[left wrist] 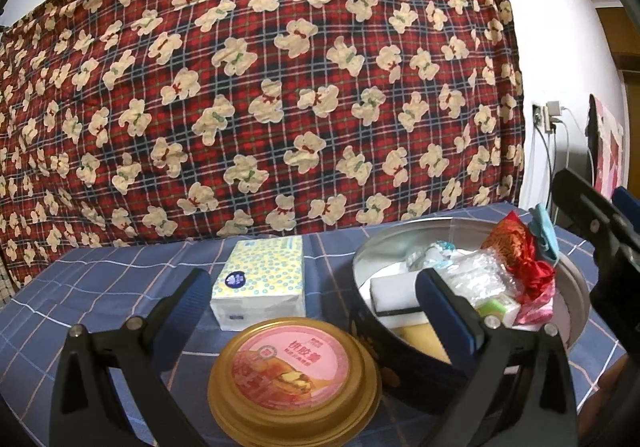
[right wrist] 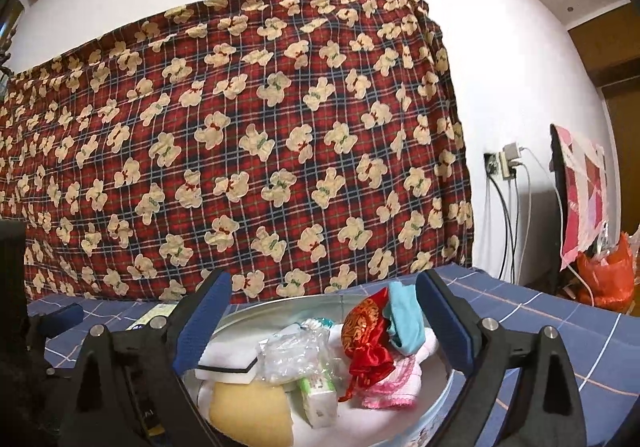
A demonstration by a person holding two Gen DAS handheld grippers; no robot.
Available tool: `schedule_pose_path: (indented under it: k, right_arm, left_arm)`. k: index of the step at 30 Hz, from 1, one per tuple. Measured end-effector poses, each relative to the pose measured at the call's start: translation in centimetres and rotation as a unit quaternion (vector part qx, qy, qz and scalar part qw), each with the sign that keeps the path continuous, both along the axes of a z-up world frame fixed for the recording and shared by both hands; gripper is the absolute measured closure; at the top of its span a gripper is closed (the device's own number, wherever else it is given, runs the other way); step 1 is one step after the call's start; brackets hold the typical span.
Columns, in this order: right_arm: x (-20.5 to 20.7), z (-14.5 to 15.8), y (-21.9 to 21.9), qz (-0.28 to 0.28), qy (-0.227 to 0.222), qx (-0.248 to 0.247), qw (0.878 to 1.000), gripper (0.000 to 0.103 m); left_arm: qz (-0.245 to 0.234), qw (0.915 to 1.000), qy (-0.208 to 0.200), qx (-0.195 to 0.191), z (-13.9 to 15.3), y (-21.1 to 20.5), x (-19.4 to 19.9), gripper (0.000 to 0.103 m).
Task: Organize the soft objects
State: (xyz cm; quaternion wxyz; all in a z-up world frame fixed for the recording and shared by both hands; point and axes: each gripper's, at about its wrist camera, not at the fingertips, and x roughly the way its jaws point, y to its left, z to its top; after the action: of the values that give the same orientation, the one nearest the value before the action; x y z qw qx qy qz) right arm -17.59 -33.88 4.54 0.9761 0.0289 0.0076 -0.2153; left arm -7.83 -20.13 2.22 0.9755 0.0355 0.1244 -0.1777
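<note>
From the left wrist, the left gripper (left wrist: 312, 311) stands wide open and empty, straddling the gold-rimmed lid (left wrist: 294, 379); the tissue pack (left wrist: 260, 283) lies just ahead on the worktop (left wrist: 100, 279), long axis running away, left of the round tin (left wrist: 576, 287). From the right wrist, the right gripper (right wrist: 324, 319) hangs wide open, empty, above the tin's soft pile, so the left seems nearer the pack.

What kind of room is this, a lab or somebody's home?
Most likely a home. A red plaid bear-print blanket hangs over the wall, a blue checked tablecloth covers the table, and phone chargers sit in a wall socket.
</note>
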Motion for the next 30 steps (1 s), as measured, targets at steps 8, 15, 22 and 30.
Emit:
schedule_pose_path:
  k: [8, 15, 22, 30]
  right_arm:
    - [-0.97, 0.21, 0.01, -0.027, -0.019, -0.004, 0.999, 0.005]
    - [-1.06, 0.21, -0.03, -0.026, -0.019, -0.004, 0.999, 0.004]
    - [-1.01, 0.21, 0.03, -0.026, -0.018, -0.005, 0.999, 0.004]
    - [-0.95, 0.21, 0.07, -0.026, -0.018, -0.005, 0.999, 0.004]
  left_arm:
    - [-0.01, 0.9999, -0.003, -0.004, 0.09, -0.11, -0.19, 0.0]
    - [-0.009, 1.0, -0.003, -0.003, 0.15, -0.04, -0.22, 0.0]
    - [-0.009, 1.0, -0.002, -0.003, 0.14, -0.04, -0.2, 0.0]
    - [-0.009, 0.9999, -0.001, -0.004, 0.15, -0.04, -0.18, 0.0]
